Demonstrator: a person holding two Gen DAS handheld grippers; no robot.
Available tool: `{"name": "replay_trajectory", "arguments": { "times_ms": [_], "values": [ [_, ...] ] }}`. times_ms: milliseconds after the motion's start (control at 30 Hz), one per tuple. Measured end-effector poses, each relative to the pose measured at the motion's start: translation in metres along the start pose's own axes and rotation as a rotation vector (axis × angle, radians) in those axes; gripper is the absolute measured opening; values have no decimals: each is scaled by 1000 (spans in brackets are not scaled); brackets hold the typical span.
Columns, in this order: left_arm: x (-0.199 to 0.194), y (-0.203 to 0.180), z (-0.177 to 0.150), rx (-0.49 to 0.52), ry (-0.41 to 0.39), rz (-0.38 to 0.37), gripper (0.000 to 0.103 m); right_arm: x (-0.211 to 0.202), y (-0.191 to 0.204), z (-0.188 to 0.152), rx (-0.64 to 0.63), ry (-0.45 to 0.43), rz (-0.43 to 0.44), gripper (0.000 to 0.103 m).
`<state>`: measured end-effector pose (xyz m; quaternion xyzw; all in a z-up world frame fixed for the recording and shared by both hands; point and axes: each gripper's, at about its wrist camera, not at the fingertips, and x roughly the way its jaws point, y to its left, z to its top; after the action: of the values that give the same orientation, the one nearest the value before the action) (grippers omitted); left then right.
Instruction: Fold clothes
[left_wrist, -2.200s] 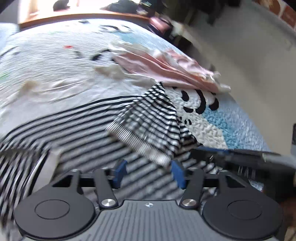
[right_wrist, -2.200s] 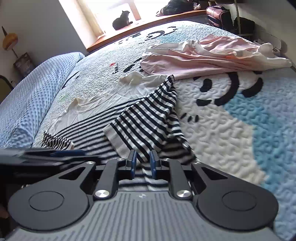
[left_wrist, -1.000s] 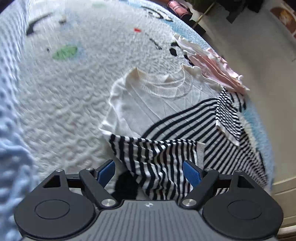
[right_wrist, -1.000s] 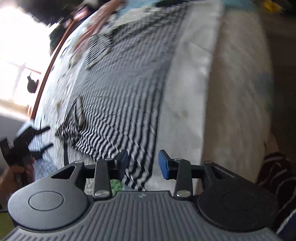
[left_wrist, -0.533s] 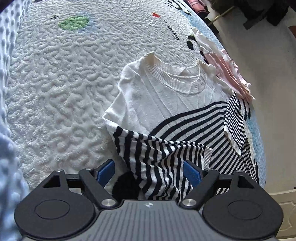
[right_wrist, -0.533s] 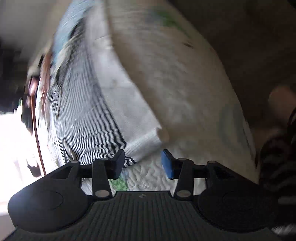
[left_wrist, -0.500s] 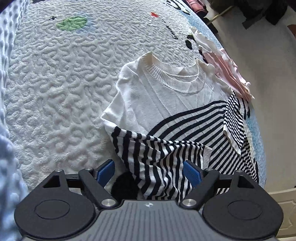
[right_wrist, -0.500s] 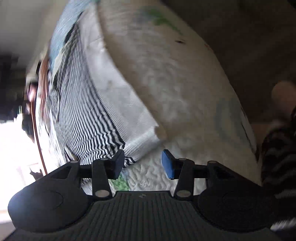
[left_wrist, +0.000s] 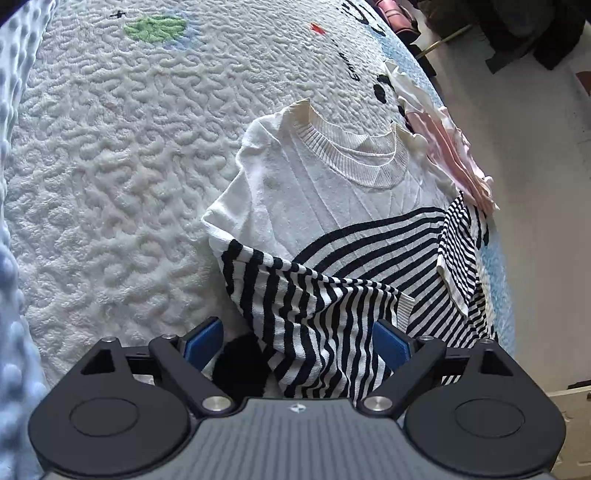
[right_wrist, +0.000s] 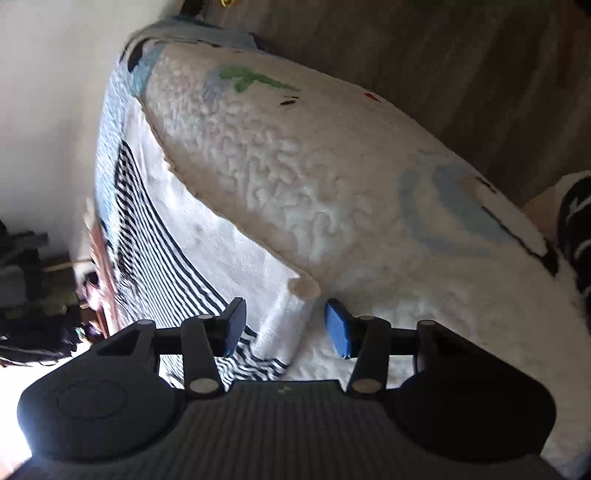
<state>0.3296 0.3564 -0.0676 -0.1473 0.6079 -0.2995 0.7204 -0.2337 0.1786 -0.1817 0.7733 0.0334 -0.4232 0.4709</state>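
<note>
A white knit top with black stripes (left_wrist: 325, 206) lies flat on the quilted bed cover, neck away from me. Its near striped sleeve (left_wrist: 317, 314) is folded in over the body. My left gripper (left_wrist: 297, 339) is open, its blue pads either side of that sleeve, holding nothing. In the right wrist view the same top (right_wrist: 177, 240) lies along the bed's edge, its white hem corner (right_wrist: 303, 286) just beyond my right gripper (right_wrist: 284, 328), which is open and empty.
A pink and white garment (left_wrist: 447, 147) lies crumpled beyond the top's far shoulder. The white quilted cover (left_wrist: 110, 147) has green and black motifs. A blue bobbled blanket (left_wrist: 14, 258) lies at the left. Wooden floor (right_wrist: 443, 55) shows past the bed's edge.
The right gripper let go of the striped top, opened, and swung round to the bed's edge by the hem. The left gripper moved to the near sleeve and has held almost still lately.
</note>
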Motion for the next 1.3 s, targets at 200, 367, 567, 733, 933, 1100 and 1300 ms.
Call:
{"name": "replay_trajectory", "arguments": {
  "times_ms": [200, 367, 567, 733, 933, 1100, 1300],
  "values": [
    [0, 25, 8, -254, -25, -95, 100, 0, -5, -4, 3, -54, 57, 50],
    [1, 22, 5, -269, -95, -114, 101, 7, -3, -3, 19, -76, 82, 49],
    [6, 5, 0, -81, -123, -71, 68, 11, 2, -9, 11, -108, 77, 47],
    [-2, 20, 0, -110, -102, -6, 12, 9, 1, -10, 5, -117, 45, 26],
    [-3, 25, -3, -85, -125, 3, 8, 1, -8, -12, 18, -114, 22, 6],
    [-10, 10, -5, 11, -146, 37, 6, -2, -5, -14, 3, -113, 8, 4],
    [-25, 1, 2, -50, -144, 31, 6, -10, 5, -12, 68, -74, -6, 4]
  ]
}}
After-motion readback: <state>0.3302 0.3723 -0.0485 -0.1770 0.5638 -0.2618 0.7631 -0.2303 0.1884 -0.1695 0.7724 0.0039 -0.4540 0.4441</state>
